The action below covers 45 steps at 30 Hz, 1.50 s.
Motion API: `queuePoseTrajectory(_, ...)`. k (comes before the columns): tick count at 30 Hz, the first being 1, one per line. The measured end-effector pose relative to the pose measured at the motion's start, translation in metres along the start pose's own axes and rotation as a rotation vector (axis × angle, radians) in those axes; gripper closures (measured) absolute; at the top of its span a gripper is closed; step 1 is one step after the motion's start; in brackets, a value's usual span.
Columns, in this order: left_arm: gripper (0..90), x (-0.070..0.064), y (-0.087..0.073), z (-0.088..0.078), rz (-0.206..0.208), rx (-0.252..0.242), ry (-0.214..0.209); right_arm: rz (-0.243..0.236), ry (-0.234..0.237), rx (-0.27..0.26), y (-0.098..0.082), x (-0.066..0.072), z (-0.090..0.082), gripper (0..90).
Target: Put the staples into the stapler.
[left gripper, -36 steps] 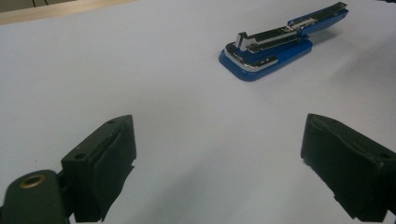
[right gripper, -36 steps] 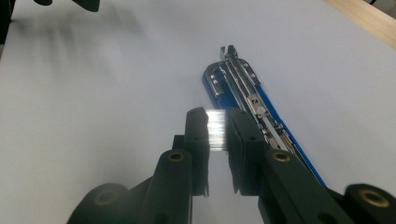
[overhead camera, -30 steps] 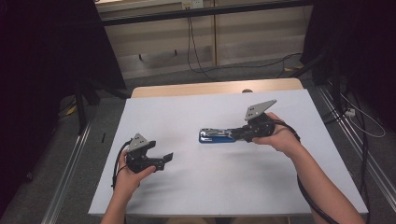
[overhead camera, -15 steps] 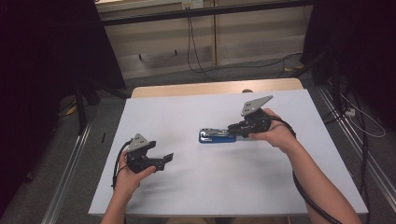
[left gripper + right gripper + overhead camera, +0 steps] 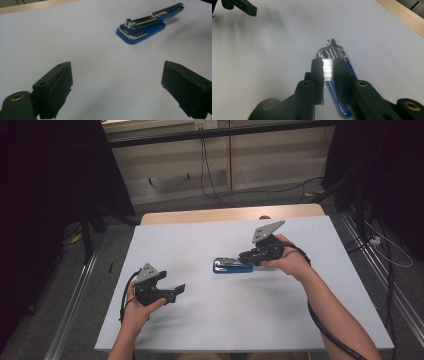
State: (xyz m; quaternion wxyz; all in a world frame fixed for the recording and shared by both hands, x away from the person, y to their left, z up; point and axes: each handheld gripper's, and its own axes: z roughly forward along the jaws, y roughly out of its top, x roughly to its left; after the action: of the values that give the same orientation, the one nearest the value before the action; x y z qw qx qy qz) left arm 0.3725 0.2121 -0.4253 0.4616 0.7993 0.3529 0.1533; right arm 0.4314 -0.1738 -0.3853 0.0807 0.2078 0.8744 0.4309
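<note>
White sheeting covers the table [image 5: 210, 320], with a strip of bare wood showing along its far edge and dark curtains and loose cables on the floor beyond. Near the middle of the sheet lies a blue stapler [image 5: 232, 266], its top arm swung up so the metal magazine is exposed. The right gripper [image 5: 246, 257] is down at the stapler's near end, and in the right gripper view its two black jaws are drawn in close on a shiny strip of staples [image 5: 327, 70], held just above the stapler's blue base. The left gripper [image 5: 181, 289] rests well apart from all this, toward the near left of the sheet, held low in the person's left hand [image 5: 137, 312]. Its jaws stand wide apart with nothing between them, pointed toward the stapler.
</note>
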Motion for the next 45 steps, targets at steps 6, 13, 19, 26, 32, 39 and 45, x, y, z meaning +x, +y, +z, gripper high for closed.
queuePoseTrajectory(6, 10.2, 0.000, 0.000, 0.000, -0.002, -0.003, -0.001, -0.003, 0.002, -0.003, 0.002, -0.002, 0.003, 79.9)
queuePoseTrajectory(13, 10.1, 0.000, 0.000, 0.000, 0.000, -0.002, -0.003, 0.003, 0.007, 0.008, 0.003, -0.006, 0.007, 80.0)
queuePoseTrajectory(19, 10.1, 0.000, 0.000, 0.000, -0.001, 0.001, -0.001, -0.013, 0.013, 0.011, 0.007, -0.008, 0.013, 79.9)
queuePoseTrajectory(26, 10.1, 0.002, -0.001, -0.002, -0.004, 0.001, 0.005, -0.025, 0.029, 0.011, 0.011, -0.012, 0.019, 79.9)
queuePoseTrajectory(32, 10.1, 0.000, -0.003, 0.000, -0.010, 0.008, 0.000, -0.032, 0.034, 0.015, 0.012, -0.013, 0.023, 79.9)
queuePoseTrajectory(39, 10.1, 0.001, -0.003, -0.001, -0.012, 0.005, -0.001, -0.035, 0.035, 0.019, 0.012, -0.015, 0.026, 79.9)
queuePoseTrajectory(45, 10.1, 0.001, -0.003, -0.001, -0.009, 0.008, 0.003, -0.038, 0.044, 0.015, 0.014, -0.017, 0.027, 79.9)
